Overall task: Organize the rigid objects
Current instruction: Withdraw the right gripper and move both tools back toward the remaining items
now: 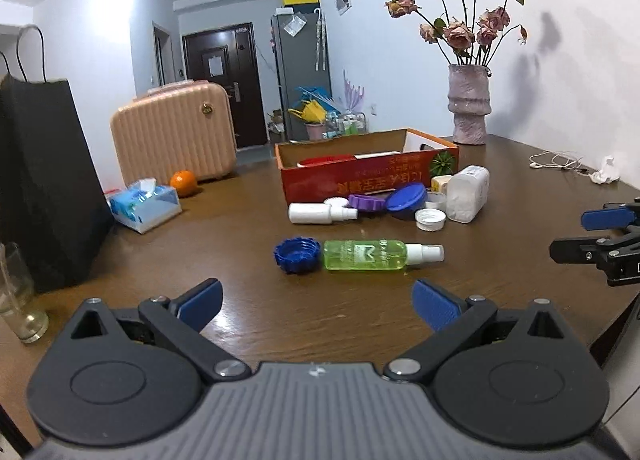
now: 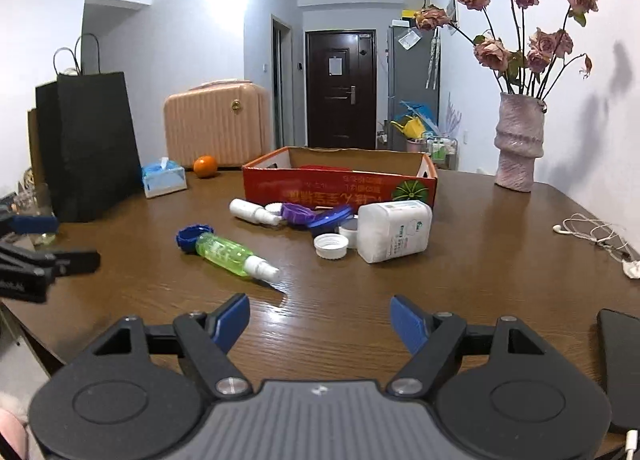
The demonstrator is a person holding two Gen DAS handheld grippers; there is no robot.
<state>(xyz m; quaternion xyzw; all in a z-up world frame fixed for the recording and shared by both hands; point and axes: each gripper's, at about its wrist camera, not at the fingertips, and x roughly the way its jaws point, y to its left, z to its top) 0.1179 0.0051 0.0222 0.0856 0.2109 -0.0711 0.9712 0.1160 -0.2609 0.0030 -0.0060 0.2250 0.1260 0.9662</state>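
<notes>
A green spray bottle [image 1: 364,255] [image 2: 228,254] lies on the brown table with a blue ridged cap [image 1: 298,255] at its base. My left gripper [image 1: 316,296] stands open just short of both, with nothing between its fingers. Behind them lie a white bottle [image 1: 316,213], a purple lid [image 1: 366,202], a blue lid [image 1: 408,200], a white cap [image 2: 330,246] and a white jar [image 2: 394,230]. All of these lie in front of a red cardboard box [image 2: 340,188]. My right gripper [image 2: 320,306] is open and empty, nearer than the white cap.
A vase of dried roses [image 1: 470,108] stands back right, with earphones [image 2: 592,232] near the right edge. On the left are a black paper bag [image 1: 44,180], a tissue box [image 1: 144,206], an orange [image 1: 184,183], a pink suitcase [image 1: 172,136] and a glass [image 1: 20,300]. A dark phone [image 2: 620,368] lies front right.
</notes>
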